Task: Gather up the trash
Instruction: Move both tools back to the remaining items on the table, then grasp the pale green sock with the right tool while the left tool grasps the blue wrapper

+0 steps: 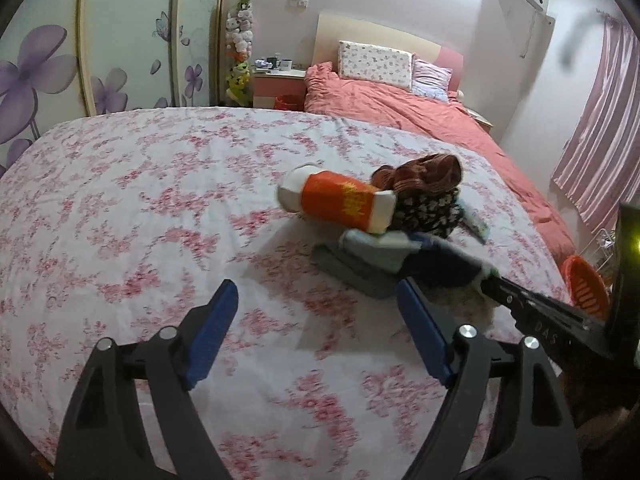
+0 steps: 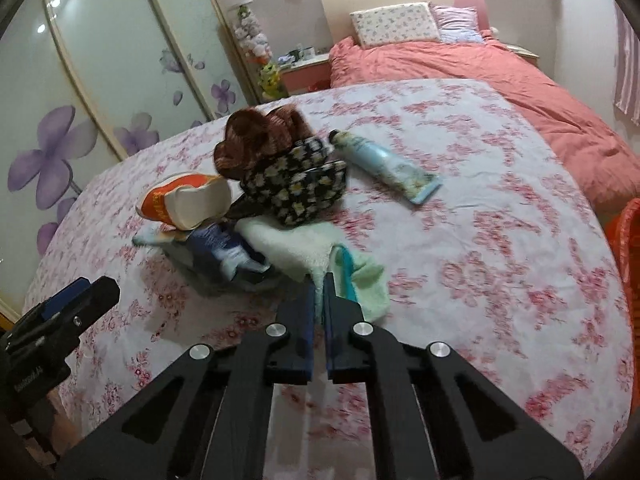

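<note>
A small heap lies on the floral bedsheet [image 1: 140, 208]. It holds an orange and white packet [image 1: 340, 200] [image 2: 184, 200], a brown knitted piece [image 2: 260, 140], a black daisy-print pouch [image 2: 296, 192], a dark blue item [image 2: 224, 248] and a pale green fluffy cloth [image 2: 296, 244]. A light blue tube [image 2: 388, 164] rests just right of the heap. My right gripper [image 2: 320, 282] is shut on the near edge of the fluffy cloth. My left gripper [image 1: 316, 286] stands open above bare sheet, short and left of the heap, with nothing between its fingers.
An orange slatted basket [image 1: 586, 288] [image 2: 628, 240] stands off the bed's right edge. A salmon duvet [image 1: 420, 116] and pillows [image 1: 374, 62] fill the far end. Flowered wardrobe doors [image 1: 120, 40] line the left; a nightstand [image 1: 280, 80] sits by the headboard.
</note>
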`<state>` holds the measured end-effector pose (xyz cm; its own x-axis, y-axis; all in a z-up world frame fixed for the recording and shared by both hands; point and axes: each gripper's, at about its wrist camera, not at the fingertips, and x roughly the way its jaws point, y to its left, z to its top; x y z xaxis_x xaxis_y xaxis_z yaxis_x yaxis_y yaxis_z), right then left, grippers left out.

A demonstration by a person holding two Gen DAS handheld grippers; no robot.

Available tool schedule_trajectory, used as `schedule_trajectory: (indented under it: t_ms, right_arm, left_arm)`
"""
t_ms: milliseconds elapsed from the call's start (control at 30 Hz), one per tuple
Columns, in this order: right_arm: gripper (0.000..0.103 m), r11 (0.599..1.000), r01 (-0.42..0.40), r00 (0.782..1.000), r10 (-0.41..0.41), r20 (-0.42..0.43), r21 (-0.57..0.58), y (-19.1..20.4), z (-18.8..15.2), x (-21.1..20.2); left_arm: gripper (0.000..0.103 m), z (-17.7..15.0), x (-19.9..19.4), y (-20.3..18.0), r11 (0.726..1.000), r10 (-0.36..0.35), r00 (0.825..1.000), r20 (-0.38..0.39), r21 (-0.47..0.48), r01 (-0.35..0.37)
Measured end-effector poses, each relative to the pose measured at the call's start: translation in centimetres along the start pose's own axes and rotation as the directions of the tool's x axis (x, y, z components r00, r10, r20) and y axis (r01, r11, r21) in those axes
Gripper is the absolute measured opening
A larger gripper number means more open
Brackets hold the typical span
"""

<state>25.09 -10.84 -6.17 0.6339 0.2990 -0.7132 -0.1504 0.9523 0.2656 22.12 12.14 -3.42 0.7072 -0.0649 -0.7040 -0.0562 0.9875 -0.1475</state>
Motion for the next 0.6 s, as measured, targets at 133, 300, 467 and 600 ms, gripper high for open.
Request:
schedule_trajectory:
  t_ms: [133,300,467,600]
  right_arm:
    - [0.004,0.998,0.054,0.998,-0.055,0.033,0.037,-1.8,-0.2,-1.4]
    - [0.004,0.983,0.152,0.984,-0.161,0.076,0.107,-4.8,-0.5,-3.7]
    - [0.004,0.973,0.179,0.977,-0.194,0.092,0.146,-7.1,-0.8,-5.1]
    - [0.004,0.974,0.173,0.978,-0.187,0.088,0.145,-7.5,-1.1,-5.3]
  left_arm:
    - [0.084,0.4,0.7,-2.0,0.998,-0.061,0.998,-0.021,-0.016,0.060]
    - [0.084,0.0,2.0,-4.9,0.996,-0.088,0.994,-0.062,0.006,0.089]
    - [0.084,-0.1,3.3,-5.9,0.991,-0.124,0.987,-0.106,-0.062,0.118]
    - [0.081,0.4,3.7,-6.7,0.993,-0.100,0.990,-0.098,-0.076,0.093]
